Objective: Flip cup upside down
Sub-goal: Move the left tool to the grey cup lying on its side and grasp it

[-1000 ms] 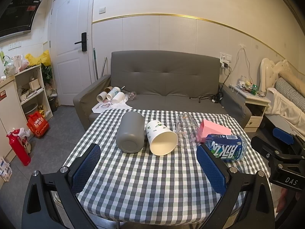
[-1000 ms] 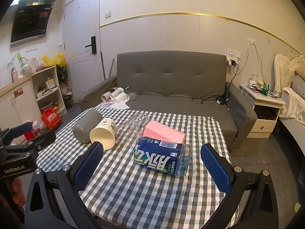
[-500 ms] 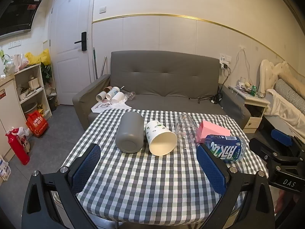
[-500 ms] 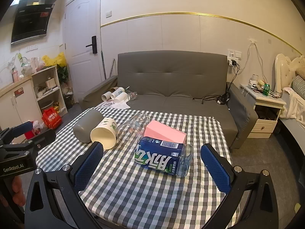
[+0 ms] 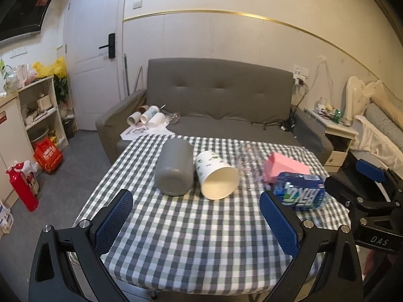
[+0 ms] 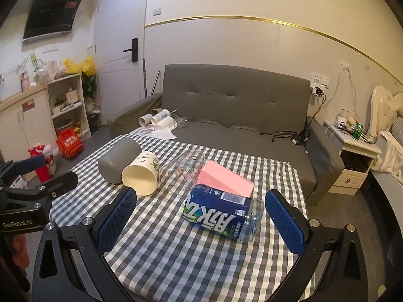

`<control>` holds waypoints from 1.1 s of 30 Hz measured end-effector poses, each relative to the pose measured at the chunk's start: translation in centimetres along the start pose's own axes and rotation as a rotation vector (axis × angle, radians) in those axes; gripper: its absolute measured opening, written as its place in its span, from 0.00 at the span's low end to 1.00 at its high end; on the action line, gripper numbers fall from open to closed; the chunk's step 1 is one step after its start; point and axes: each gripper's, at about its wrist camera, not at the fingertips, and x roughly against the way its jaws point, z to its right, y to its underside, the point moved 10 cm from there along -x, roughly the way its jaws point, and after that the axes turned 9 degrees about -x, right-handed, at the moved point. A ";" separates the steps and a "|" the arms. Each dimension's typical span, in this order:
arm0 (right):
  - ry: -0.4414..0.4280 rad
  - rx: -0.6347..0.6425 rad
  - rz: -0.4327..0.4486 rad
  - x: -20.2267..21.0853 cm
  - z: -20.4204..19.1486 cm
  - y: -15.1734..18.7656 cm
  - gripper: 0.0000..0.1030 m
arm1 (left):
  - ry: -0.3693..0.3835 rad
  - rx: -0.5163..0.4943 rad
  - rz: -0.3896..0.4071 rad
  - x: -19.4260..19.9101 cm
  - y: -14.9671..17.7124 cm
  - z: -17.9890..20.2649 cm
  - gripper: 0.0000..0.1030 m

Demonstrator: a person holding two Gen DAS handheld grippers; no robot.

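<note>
Both grippers hover wide open and empty at the near edge of the checked table (image 5: 191,239), the approach not yet begun. The left gripper (image 5: 196,216) faces the paper cup (image 5: 216,173), lying on its side, mouth toward the camera, just beside the grey tumbler (image 5: 173,168). The right gripper (image 6: 201,216) faces the blue-labelled bottle (image 6: 221,216). Next comes a grasp across the cup's wall; open cloth lies in front, neighbours crowd both flanks.

Clear cup (image 5: 248,166) too faint to tell its outline; pink box (image 5: 286,167) partly behind bottle (image 5: 301,195).
</note>
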 end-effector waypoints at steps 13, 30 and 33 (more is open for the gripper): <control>0.002 -0.011 -0.052 -6.7 -0.3 -0.4 1.00 | -0.161 0.041 -0.070 -7.4 -0.3 -6.5 1.00; 0.031 -0.012 -0.109 -10.6 1.7 1.4 1.00 | -0.005 0.061 -0.154 -16.2 0.6 -4.2 0.99; 0.033 -0.015 -0.115 -10.7 1.9 1.6 1.00 | 0.031 0.067 -0.162 -16.4 0.5 -3.9 0.94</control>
